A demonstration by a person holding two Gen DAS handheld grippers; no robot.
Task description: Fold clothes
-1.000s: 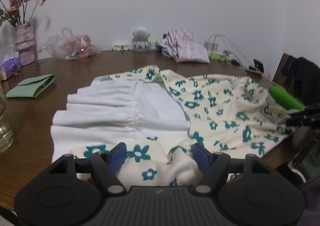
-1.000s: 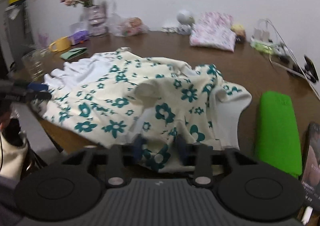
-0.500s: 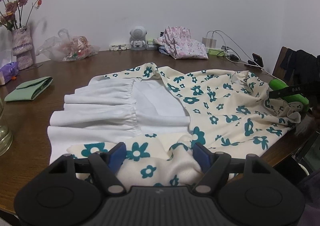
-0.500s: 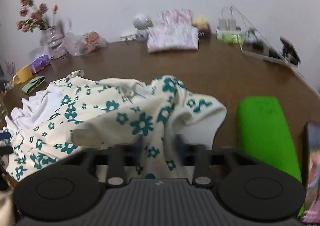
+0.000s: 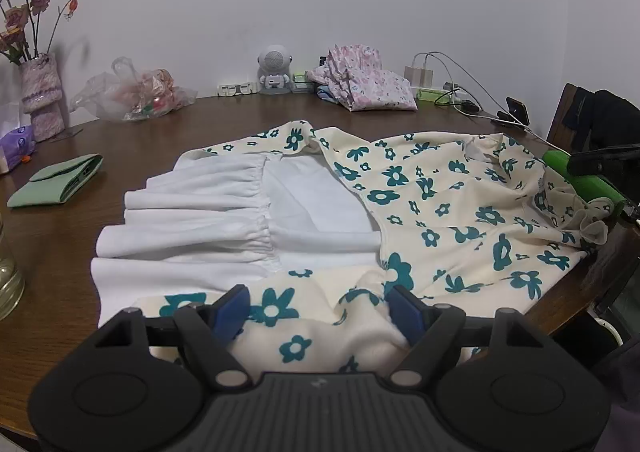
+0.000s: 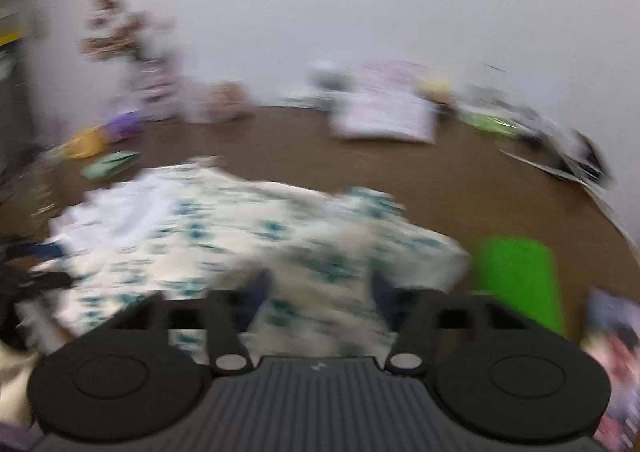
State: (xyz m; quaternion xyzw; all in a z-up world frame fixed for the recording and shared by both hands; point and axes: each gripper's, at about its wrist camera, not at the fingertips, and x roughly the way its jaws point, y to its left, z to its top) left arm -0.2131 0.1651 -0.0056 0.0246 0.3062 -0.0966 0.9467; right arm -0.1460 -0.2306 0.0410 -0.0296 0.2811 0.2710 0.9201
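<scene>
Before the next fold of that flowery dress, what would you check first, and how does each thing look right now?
1. Left gripper open, astride the flowered dress hem: ok.
2. Right gripper jaws apart over the cloth: ok, though that view is blurred.
3. White lining lying flat: not ok, it is bunched in pleats.
4. Green roll clear of the dress: not ok, the cloth's edge lies against it.
5. Table beyond the dress bare for folding: ok.

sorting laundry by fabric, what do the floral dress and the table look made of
Floral dress: soft matte knit, probably cotton jersey; it drapes in rounded folds and its white lining gathers at a stitched seam. Table: dark brown wood or veneer, faint sheen, grain barely visible.
</scene>
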